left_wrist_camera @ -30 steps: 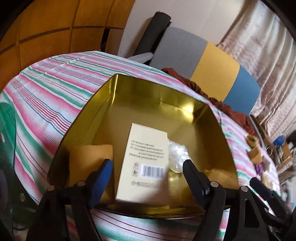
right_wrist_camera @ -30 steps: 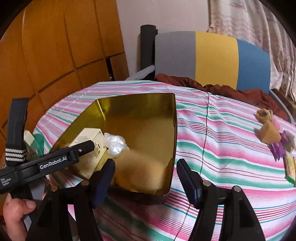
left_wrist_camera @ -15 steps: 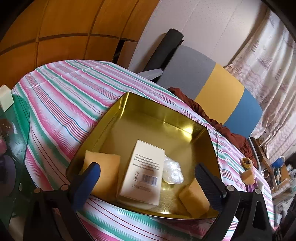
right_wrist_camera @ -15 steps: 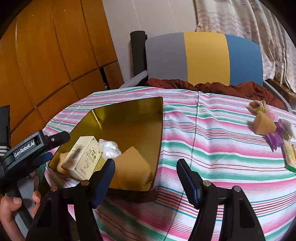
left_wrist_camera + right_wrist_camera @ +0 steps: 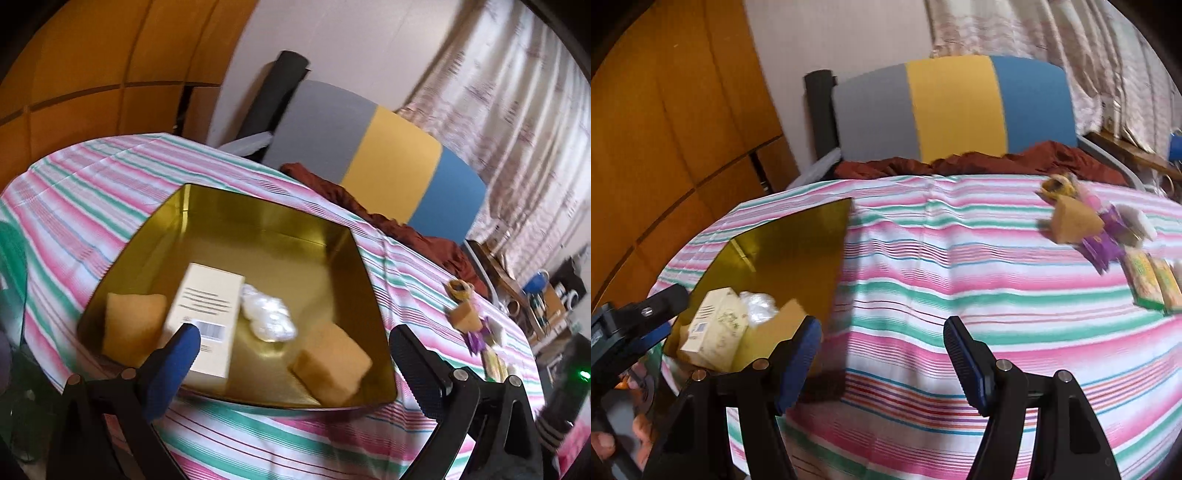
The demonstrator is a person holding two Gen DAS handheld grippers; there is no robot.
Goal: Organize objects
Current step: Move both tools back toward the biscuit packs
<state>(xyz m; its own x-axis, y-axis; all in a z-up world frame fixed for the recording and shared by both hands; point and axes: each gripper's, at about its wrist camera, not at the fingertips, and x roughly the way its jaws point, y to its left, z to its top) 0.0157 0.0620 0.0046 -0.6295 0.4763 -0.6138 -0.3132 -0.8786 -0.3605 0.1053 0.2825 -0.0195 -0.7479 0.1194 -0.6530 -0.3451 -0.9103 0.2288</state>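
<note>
With both grippers empty, next pick is the loose pile at the table's right edge.
Gold tin [image 5: 258, 221] near left edge holds cream box [image 5: 207, 317], plastic wad [image 5: 267, 317], sponges; left gripper [image 5: 295, 354] jaws wide, nothing between. Right gripper [image 5: 882, 354] partly open, empty: go for the sponge wedge [image 5: 1075, 219], straddle flat faces, avoid purple packets [image 5: 1102, 245].

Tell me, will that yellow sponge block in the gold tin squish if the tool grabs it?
Probably. The sponge block looks porous and soft-edged, so it should squash and weigh little. Its blocky shape should not roll, though it may slide on the shiny gold tin.
</note>
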